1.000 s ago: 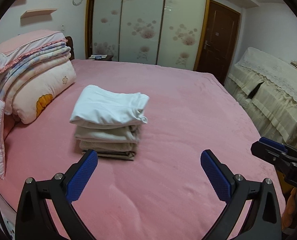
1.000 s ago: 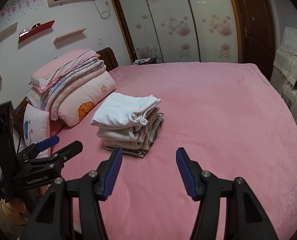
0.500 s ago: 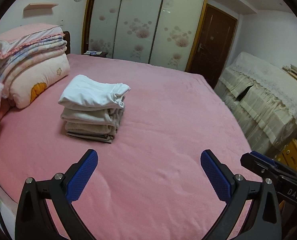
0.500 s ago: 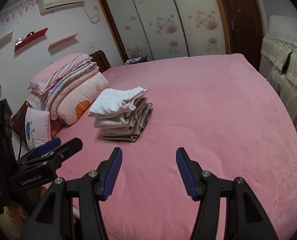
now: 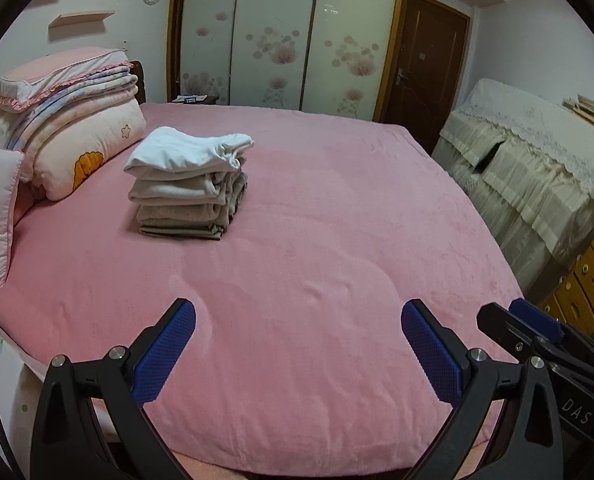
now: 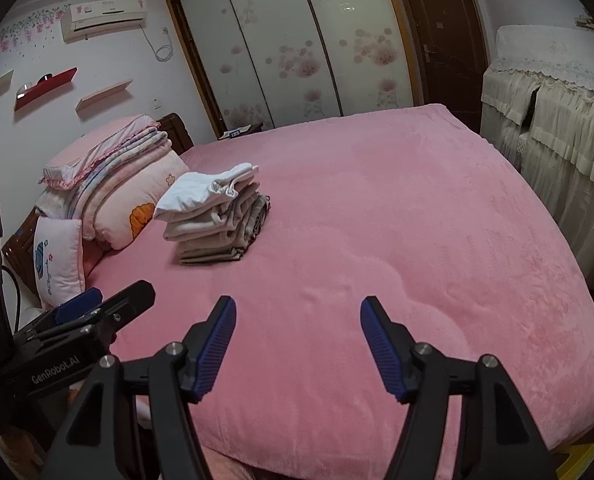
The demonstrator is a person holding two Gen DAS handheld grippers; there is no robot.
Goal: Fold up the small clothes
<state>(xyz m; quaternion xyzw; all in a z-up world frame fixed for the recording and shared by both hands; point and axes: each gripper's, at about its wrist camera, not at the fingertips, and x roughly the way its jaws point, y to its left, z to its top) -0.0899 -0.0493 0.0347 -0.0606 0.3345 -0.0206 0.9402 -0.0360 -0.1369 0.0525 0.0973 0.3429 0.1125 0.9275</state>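
Both grippers have drawn back from the pile over the last second: the stack of folded clothes (image 5: 191, 184) that sat close ahead of the jaws now lies well ahead of the left gripper (image 5: 297, 346) and off to its left, and in the right wrist view the same stack (image 6: 215, 220) is well ahead and to the left of the right gripper (image 6: 297, 344). The left jaws stand wide apart with nothing between them but bare pink bed (image 5: 337, 240); the right jaws have just been opening a little further and are likewise empty, over the bed (image 6: 377, 220). The white garment (image 5: 185, 154) on top lies neatly on the beige ones beneath, and the pile stands just beside the folded quilts and pillows (image 5: 69, 120) at the head of the bed. No unfolded piece shows on the bedspread ahead of either pair of jaws, so the stack looks finished and the hands appear to be retreating toward the near edge, either done or going for another garment that is out of view
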